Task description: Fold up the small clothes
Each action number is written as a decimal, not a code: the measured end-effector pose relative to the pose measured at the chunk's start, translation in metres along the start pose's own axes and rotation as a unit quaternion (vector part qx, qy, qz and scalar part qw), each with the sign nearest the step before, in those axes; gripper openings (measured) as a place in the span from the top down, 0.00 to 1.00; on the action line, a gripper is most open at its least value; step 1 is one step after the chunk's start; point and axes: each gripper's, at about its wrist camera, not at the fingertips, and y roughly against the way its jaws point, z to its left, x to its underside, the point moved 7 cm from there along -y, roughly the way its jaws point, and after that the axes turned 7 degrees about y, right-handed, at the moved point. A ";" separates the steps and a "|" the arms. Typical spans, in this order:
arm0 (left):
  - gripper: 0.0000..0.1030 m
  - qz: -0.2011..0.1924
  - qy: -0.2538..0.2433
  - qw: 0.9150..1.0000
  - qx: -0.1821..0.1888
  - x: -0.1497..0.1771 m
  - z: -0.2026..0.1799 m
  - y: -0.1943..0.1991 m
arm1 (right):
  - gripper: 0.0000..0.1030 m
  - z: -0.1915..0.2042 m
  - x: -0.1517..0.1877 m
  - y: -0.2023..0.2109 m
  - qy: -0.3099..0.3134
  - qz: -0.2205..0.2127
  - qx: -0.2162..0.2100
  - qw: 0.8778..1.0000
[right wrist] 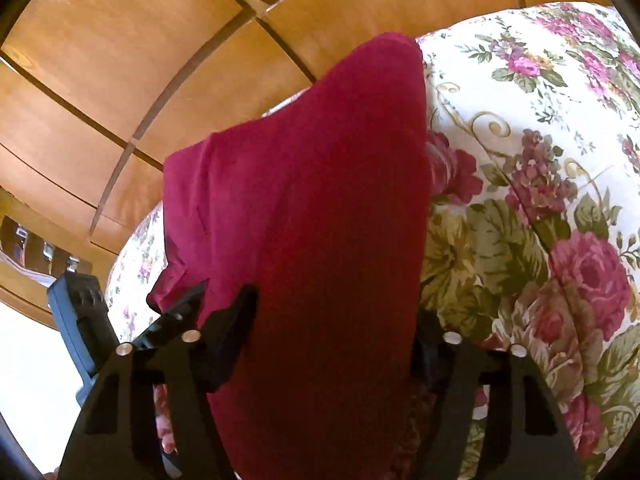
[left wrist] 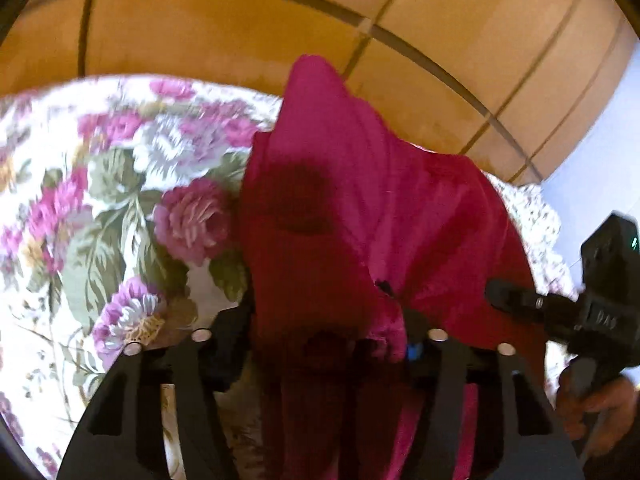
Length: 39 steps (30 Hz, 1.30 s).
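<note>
— How are my two hands set?

— I have both grippers tilted down. The left gripper [left wrist: 328, 344] has its fingers partly closed on the crimson garment [left wrist: 352, 208], and the right gripper [right wrist: 332, 320] grips the same cloth likewise.

— Where is the garment?

— Lifted, draped over the floral bedspread [right wrist: 520, 208]. Behind it is a wooden panelled wall [left wrist: 240, 32]. A hand [left wrist: 600, 412] holds the right gripper's handle.

We see crimson garment [left wrist: 360, 208], soft plain cloth, bunched and lifted into peak, draped in folds over floral cover. Dark patch on one face. We can't tell garment type.
</note>
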 end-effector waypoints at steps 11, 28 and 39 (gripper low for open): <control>0.59 -0.037 -0.049 0.998 0.022 -0.012 -0.051 0.012 | 0.52 0.027 0.000 0.035 0.055 -0.043 -0.002 0.998; 0.60 -0.019 -0.144 0.980 0.139 -0.001 -0.232 -0.043 | 0.54 -0.085 -0.005 0.192 -0.030 -0.175 0.090 0.980; 0.60 0.020 -0.179 0.971 0.158 0.020 -0.294 -0.093 | 0.54 -0.148 0.013 0.233 -0.098 -0.192 0.145 0.966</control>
